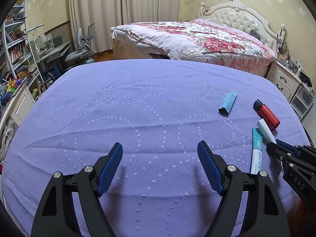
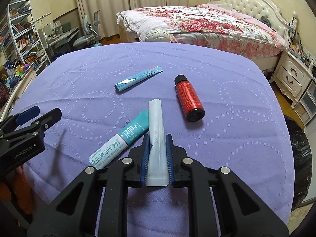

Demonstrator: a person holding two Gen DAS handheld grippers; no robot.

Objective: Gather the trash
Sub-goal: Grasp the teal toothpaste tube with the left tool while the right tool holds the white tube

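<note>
My right gripper [image 2: 157, 136] is shut on a white sachet [image 2: 156, 118], whose far end sticks out past the fingertips. A teal-and-white powder sachet [image 2: 122, 140] lies just left of it, touching it. Farther off on the purple cloth [image 2: 237, 138] lie a blue sachet [image 2: 138, 78] and a red bottle with a black cap [image 2: 188, 98] on its side. My left gripper [image 1: 160, 148] stands open over bare cloth with nothing between its fingers. In the left wrist view the white sachet [image 1: 265, 130] and the right gripper [image 1: 276, 145] are at the right edge.
A black trash bag [image 2: 300, 158] sits past the cloth's right edge. Behind the table are a bed with a floral cover [image 2: 197, 25], a white nightstand [image 2: 292, 77], and a bookshelf [image 2: 21, 37] with a desk chair [image 2: 88, 33] at the left.
</note>
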